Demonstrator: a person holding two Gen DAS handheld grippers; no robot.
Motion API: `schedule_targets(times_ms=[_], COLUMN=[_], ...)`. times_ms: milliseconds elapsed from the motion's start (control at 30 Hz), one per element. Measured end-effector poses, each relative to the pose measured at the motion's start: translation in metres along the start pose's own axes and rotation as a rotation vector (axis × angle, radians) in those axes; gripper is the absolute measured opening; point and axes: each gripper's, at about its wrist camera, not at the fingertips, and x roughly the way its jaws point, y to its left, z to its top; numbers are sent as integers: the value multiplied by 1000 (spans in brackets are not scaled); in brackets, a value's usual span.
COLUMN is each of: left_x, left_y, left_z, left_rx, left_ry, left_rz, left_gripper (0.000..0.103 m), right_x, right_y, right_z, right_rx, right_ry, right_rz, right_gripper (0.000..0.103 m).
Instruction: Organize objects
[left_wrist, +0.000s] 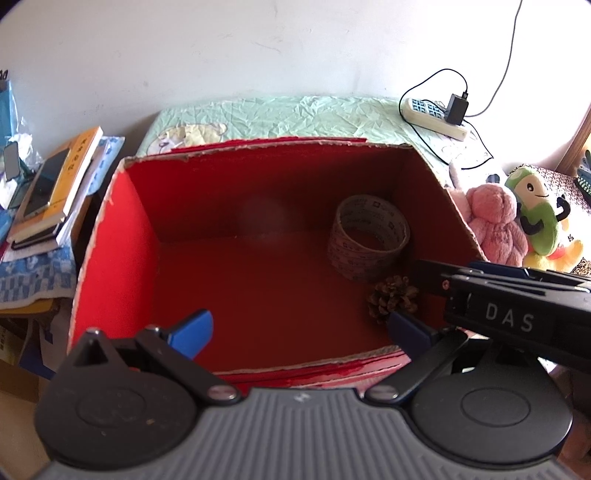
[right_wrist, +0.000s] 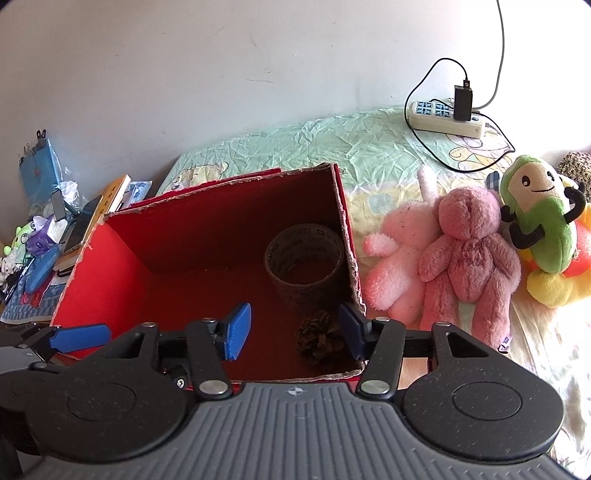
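On the green bedsheet (right_wrist: 332, 147), a red box (right_wrist: 122, 266) with tape roll (right_wrist: 304, 266) and pine cone (right_wrist: 319, 341), both grippers wide open, empty.

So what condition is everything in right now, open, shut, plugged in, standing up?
Red cardboard box: open-topped, holding two things.
Brown tape roll: inside, at the right wall.
Brown pine cone: loose on the box floor.
Left gripper: open, empty.
Right gripper: open, empty.
Black charger: plugged into the white power strip.
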Motion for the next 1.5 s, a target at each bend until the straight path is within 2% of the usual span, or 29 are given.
schedule_targets(times_ms=[233, 467, 667, 900, 1167, 1300, 1500], left_x=[-3, -31, -45, -60, -68, -62, -53], left_y=[1, 1, -1, -2, -10, -12, -20], left_z=[3, 8, 4, -7, -27, -37, -52], left_rx=[14, 33, 42, 26, -9, -52, -69], left_ry=[-5, -48, -26, -2, 41, 82, 125], left_rz=[17, 43, 67, 125, 185, 179, 218], left_gripper=[101, 101, 101, 101, 101, 101, 101], right_x=[-5, -40, -62, -71, -71, -62, -51], right_y=[-2, -3, -6, -16, -35, -41, -52], right_z=[1, 1, -2, -10, -22, -32, -47], right_rx=[29, 52, 49, 63, 90, 94, 103], right_ry=[-3, -67, -69, -28, 66, 159, 250], right_rz=[7, 38, 65, 122, 215, 262, 291], right_gripper=[50, 50, 48, 43, 40, 40, 40])
